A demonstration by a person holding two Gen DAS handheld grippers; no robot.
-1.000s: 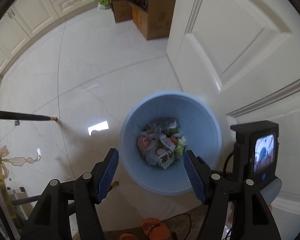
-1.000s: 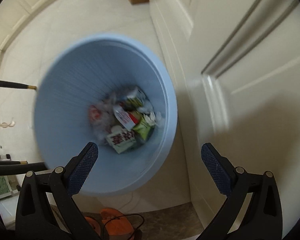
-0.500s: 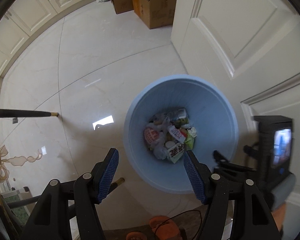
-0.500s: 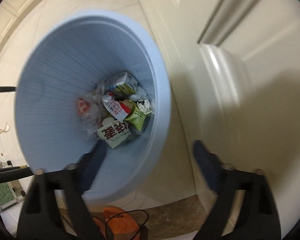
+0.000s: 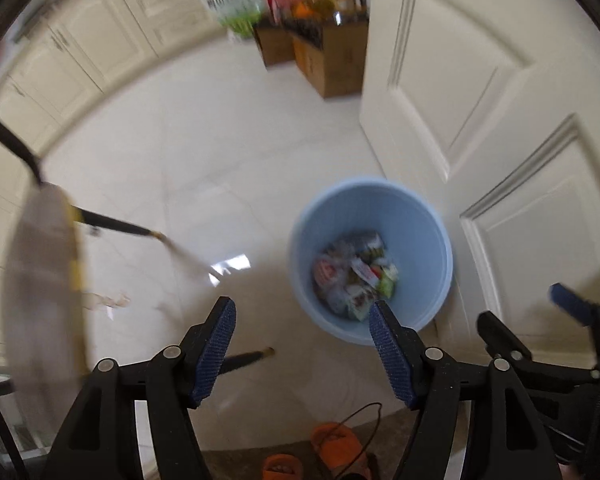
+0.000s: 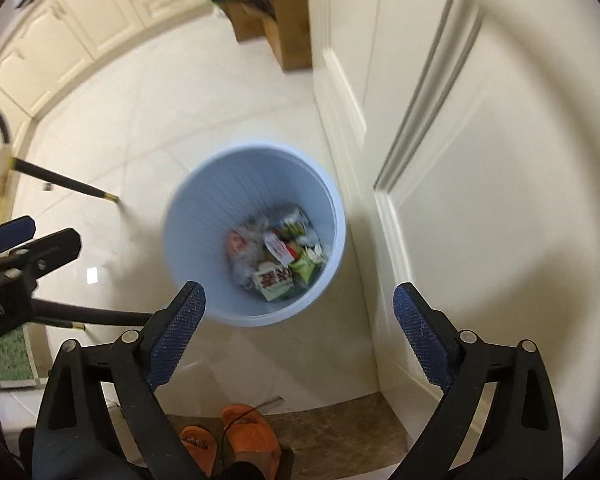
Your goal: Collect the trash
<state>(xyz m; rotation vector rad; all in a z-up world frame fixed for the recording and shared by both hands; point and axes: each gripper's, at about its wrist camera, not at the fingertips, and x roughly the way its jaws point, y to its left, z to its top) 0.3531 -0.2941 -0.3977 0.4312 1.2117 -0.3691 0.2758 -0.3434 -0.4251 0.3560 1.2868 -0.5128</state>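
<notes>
Both tongs, left gripper (image 5: 302, 346) and right gripper (image 6: 300, 330), are spread and empty, now pulled back above the bin (image 6: 204, 216); wrappers (image 6: 276, 256) lie inside at its 5 o'clock, suggesting a drop finished.

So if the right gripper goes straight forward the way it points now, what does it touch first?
Most likely the blue trash bin. The right gripper is open and empty, and its line runs to the bin's near rim or the bare floor just before it; depth is unclear. Nothing else lies between.
</notes>
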